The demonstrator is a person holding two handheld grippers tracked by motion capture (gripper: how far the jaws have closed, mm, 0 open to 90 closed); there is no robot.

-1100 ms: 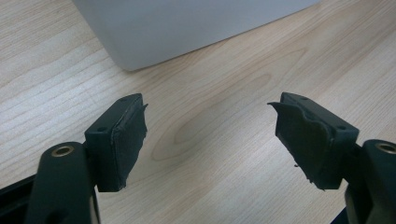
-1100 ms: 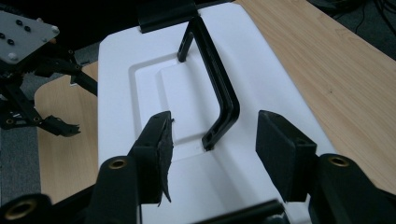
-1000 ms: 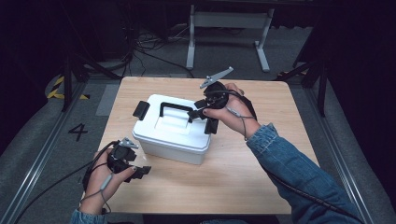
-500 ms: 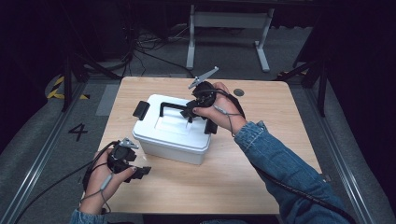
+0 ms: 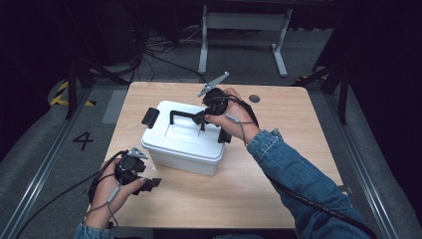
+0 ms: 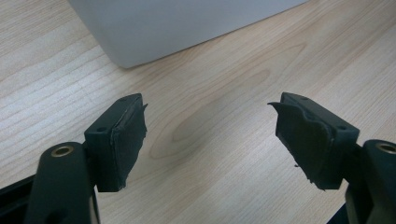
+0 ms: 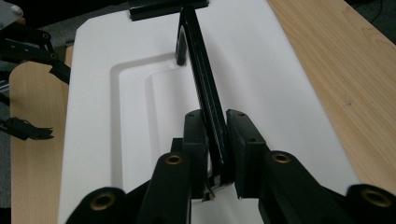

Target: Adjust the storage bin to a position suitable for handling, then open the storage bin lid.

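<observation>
White box [image 5: 186, 142] handle [image 7: 201, 79] pinched by right hand-held gripper [image 7: 215, 140], standing upright

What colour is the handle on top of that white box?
Black. The handle shows best in the right gripper view, clamped between the right tongs.

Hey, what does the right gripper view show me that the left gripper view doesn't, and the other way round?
The right gripper view shows the right gripper shut on the raised black handle of the white box, looking along the lid to the far latch, with the left gripper off at the edge. The left gripper view shows its own jaws wide apart, holding nothing, over bare wooden table, with a lower corner of the box ahead. Both share the white box and the table.
</observation>
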